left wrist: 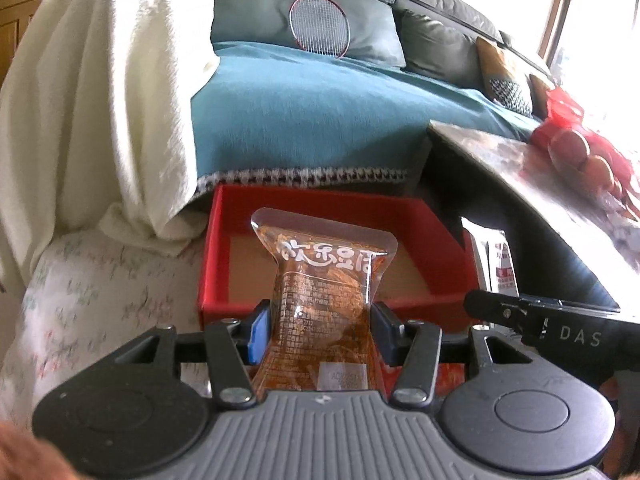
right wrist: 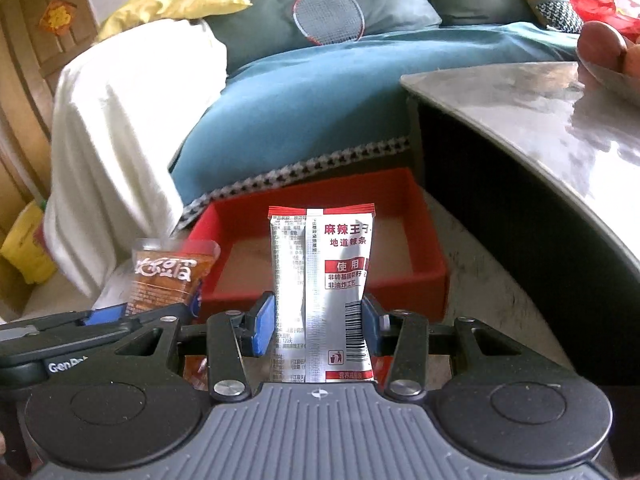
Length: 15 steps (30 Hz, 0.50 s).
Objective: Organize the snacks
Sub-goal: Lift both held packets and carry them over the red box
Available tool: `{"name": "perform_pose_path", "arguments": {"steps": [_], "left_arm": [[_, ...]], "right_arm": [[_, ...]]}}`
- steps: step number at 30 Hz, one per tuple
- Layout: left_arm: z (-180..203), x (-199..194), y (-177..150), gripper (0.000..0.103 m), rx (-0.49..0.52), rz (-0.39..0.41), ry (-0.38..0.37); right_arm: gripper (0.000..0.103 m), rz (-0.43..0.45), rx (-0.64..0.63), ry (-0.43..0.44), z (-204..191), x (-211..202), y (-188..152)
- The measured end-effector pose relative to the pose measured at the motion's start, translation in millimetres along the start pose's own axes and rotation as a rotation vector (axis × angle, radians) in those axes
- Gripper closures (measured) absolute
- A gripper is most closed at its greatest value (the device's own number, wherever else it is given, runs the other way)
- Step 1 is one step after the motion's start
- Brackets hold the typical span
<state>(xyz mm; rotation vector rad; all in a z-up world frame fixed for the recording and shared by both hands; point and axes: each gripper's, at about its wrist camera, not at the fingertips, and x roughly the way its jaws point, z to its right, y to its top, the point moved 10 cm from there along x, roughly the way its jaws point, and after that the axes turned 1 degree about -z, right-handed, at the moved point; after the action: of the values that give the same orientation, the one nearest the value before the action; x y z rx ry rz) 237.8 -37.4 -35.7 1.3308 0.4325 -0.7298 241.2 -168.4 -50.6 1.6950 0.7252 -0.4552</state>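
My left gripper (left wrist: pixel 320 330) is shut on a clear packet of orange-brown snack (left wrist: pixel 324 280) and holds it upright just before the near wall of a red box (left wrist: pixel 436 236). My right gripper (right wrist: pixel 318 326) is shut on a silver and red spicy-strip packet (right wrist: pixel 324 276) and holds it upright before the same red box (right wrist: pixel 424 216). The box shows only a bare tan bottom. The orange packet (right wrist: pixel 168 276) and the left gripper (right wrist: pixel 104 320) show at the left of the right wrist view. The silver packet (left wrist: pixel 494 258) and the right gripper (left wrist: pixel 520 312) show at the right of the left wrist view.
A grey marble table (right wrist: pixel 520 120) curves along the right, with red-bagged fruit (left wrist: pixel 576 148) on it. A sofa with a teal blanket (left wrist: pixel 312 108), a white throw (left wrist: pixel 100 100) and a badminton racket (left wrist: pixel 320 20) stands behind the box.
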Motion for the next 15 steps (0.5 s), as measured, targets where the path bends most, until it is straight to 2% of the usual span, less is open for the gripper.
{"name": "perform_pose_path", "arguments": {"steps": [8,15], "left_arm": [[1.0,38.6,44.5,0.058,-0.001,0.037,-0.001],[-3.6,78.1,52.1,0.058,0.004,0.019,0.023]], "right_arm": [[0.051,0.015,0.016,-0.019,20.0,33.6,37.7],[0.051,-0.006,-0.010,-0.074,35.3,72.6,49.2]]}}
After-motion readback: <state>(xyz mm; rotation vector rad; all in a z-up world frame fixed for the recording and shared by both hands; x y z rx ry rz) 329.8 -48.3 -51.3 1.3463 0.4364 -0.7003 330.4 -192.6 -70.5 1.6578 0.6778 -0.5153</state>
